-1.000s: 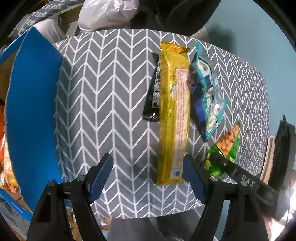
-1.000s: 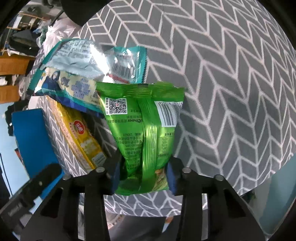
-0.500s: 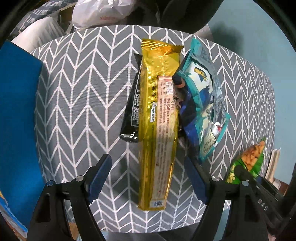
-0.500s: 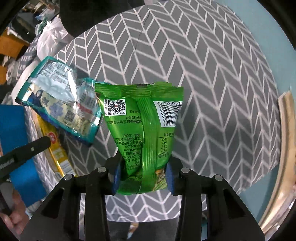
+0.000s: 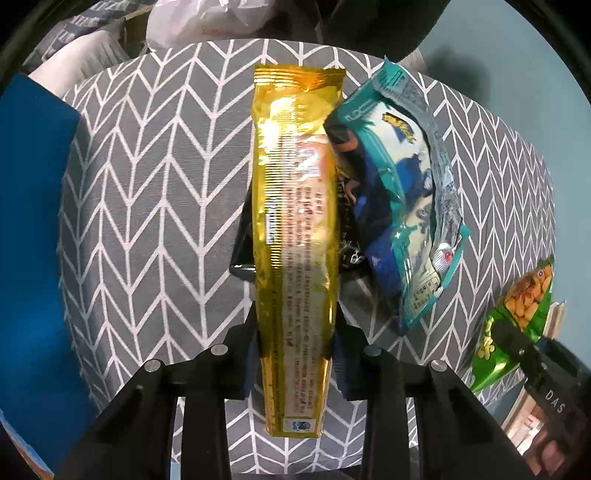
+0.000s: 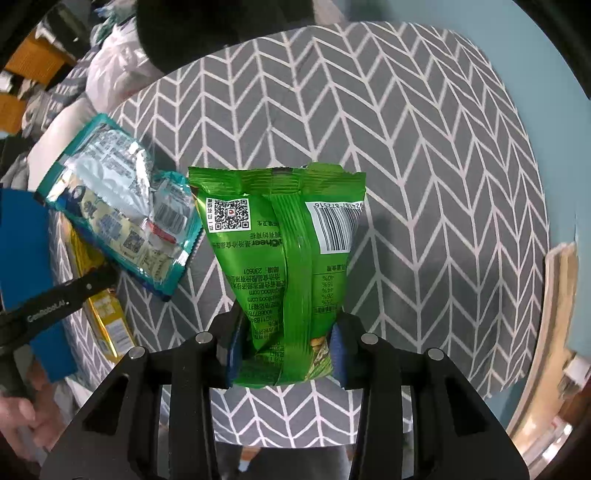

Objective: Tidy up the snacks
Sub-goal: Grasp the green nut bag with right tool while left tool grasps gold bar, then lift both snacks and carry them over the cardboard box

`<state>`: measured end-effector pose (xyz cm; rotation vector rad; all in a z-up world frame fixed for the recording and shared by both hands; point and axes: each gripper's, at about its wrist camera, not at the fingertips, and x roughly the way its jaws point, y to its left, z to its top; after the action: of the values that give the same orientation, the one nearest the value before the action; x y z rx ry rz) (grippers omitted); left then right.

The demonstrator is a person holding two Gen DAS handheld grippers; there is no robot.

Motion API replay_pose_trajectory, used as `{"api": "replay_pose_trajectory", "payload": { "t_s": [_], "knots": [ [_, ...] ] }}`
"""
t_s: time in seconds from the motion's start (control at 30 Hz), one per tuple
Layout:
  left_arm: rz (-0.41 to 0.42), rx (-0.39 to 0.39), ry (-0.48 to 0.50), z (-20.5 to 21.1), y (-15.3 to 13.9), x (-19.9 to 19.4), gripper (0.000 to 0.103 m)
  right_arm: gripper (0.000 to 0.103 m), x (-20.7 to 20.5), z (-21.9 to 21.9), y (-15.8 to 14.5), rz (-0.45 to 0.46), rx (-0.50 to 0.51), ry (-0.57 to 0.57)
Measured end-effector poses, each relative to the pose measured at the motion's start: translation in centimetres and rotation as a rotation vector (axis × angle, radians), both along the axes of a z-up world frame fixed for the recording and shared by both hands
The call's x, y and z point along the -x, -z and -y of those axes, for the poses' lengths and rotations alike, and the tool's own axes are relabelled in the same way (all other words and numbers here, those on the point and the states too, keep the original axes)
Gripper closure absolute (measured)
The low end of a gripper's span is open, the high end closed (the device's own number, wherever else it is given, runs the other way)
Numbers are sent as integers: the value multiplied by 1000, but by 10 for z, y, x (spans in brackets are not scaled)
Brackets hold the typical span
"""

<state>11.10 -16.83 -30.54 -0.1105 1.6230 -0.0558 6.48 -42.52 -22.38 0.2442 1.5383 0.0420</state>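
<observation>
In the left wrist view my left gripper [image 5: 295, 339] is shut on the near part of a long gold snack pack [image 5: 295, 221] that lies lengthwise on the grey chevron cloth [image 5: 147, 221]. A black pack [image 5: 242, 254] lies under it and a teal pack [image 5: 402, 199] leans on its right side. In the right wrist view my right gripper [image 6: 284, 347] is shut on a green snack bag [image 6: 280, 243], held upright above the cloth [image 6: 424, 166]. The green bag also shows at the right edge of the left wrist view [image 5: 517, 321]. The teal pack [image 6: 122, 210] lies to its left.
A blue box [image 5: 29, 240] stands at the cloth's left edge. A white plastic bag [image 5: 207, 18] and dark clutter lie beyond the far edge. A wooden edge [image 6: 554, 314] shows at the right, past the cloth, over a teal floor.
My left gripper moved forward over the gold pack and closed on it. My right gripper carried the green bag to the right, away from the teal pack.
</observation>
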Motion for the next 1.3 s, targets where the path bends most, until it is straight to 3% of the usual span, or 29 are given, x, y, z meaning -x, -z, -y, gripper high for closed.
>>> {"api": "replay_pose_trajectory", "payload": {
  "t_s": [0.47, 0.87, 1.3],
  "knots": [
    [61, -49, 21, -12, -36, 40, 71, 68, 1, -42, -26, 42, -2, -124],
    [101, -20, 13, -43, -75, 76, 74, 68, 20, -77, -41, 66, -25, -163],
    [209, -15, 19, -92, -139, 83, 74, 68, 21, -134, -69, 105, -67, -225]
  ]
}}
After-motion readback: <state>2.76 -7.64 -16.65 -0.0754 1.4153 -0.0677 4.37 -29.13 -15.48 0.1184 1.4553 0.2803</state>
